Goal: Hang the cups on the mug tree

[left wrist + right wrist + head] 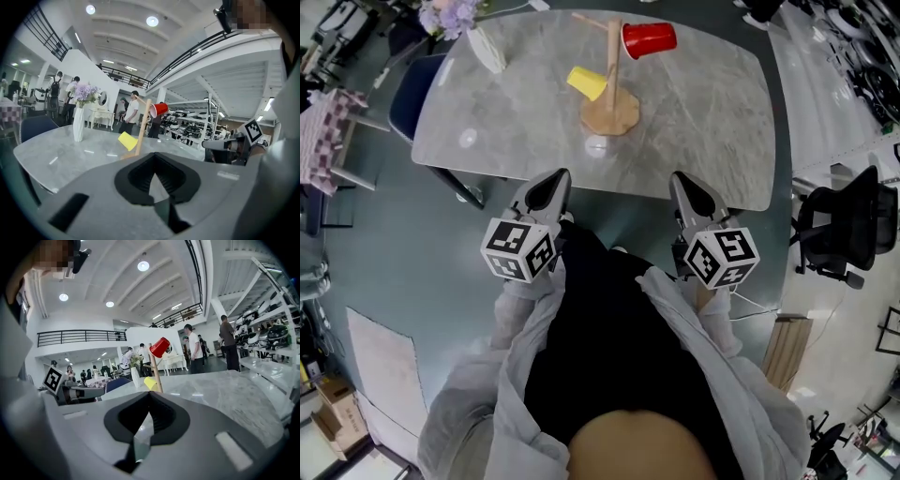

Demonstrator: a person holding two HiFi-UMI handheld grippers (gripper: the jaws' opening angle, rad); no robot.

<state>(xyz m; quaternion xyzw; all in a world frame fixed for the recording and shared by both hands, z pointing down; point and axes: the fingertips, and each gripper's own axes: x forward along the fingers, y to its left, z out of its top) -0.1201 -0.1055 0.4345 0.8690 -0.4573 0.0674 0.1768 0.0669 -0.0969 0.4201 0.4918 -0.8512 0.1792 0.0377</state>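
Observation:
A wooden mug tree (610, 105) stands on the marble table (703, 122), near the middle. A red cup (649, 39) hangs on its upper right peg. On a lower peg to the left hangs a yellow cup (587, 82). The tree with both cups also shows in the left gripper view: tree (142, 126), red cup (159, 109), yellow cup (127, 140). My left gripper (555, 180) and right gripper (682, 182) hover off the table's near edge, close to my body. Both are shut with nothing between the jaws, as the left gripper (154, 156) and right gripper (149, 395) show in their own views.
A white vase (487, 47) with pale flowers stands at the table's far left corner. A blue chair (414, 90) sits at the table's left side. A black office chair (842, 236) stands on the right. Several people stand in the hall beyond the table.

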